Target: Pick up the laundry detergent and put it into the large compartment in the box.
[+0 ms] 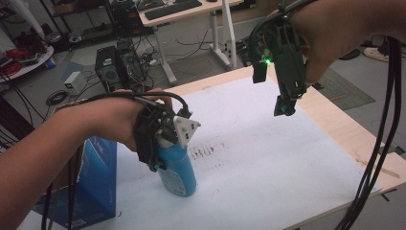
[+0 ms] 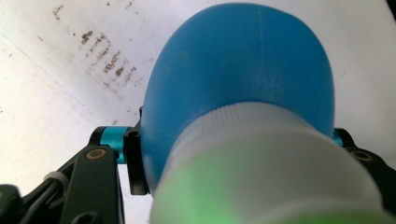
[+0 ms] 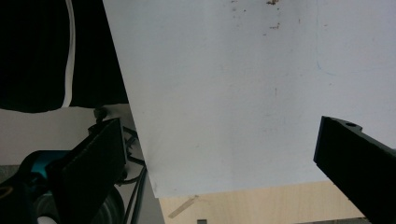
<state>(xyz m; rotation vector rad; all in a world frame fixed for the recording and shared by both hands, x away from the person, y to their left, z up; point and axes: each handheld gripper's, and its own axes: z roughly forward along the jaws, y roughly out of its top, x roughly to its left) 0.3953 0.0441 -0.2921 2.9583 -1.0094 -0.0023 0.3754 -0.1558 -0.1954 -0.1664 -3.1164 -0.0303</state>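
The wooden table (image 1: 335, 124) carries a white sheet (image 1: 268, 163) over most of its top, presumably to protect the wood, and a patch of dark brown stains (image 1: 207, 152) marks the sheet near its middle. At the near left corner stands a blue box (image 1: 98, 179), upright and just beside the work, possibly the packaging or supply for what is in hand. The thing being worked with is a blue bottle (image 1: 178, 167) with a white ribbed neck; it stands on the sheet, slightly tilted, just left of the stains, its base on the paper. The left gripper (image 1: 155, 160) is clamped around the bottle's upper body, and in the left gripper view the jaws press against both sides of the blue plastic (image 2: 243, 70) below the white neck (image 2: 261, 140), a grip that looks meant to steady or carry the bottle close to the dirty patch, perhaps to put cleaner on it. The right gripper (image 1: 283, 106) hangs in the air above the far right part of the sheet, well apart from the bottle; in the right gripper view its jaws stand wide apart with nothing between them, over bare white paper (image 3: 233, 93), so it seems to be waiting free for a later step such as the cap or a wipe.
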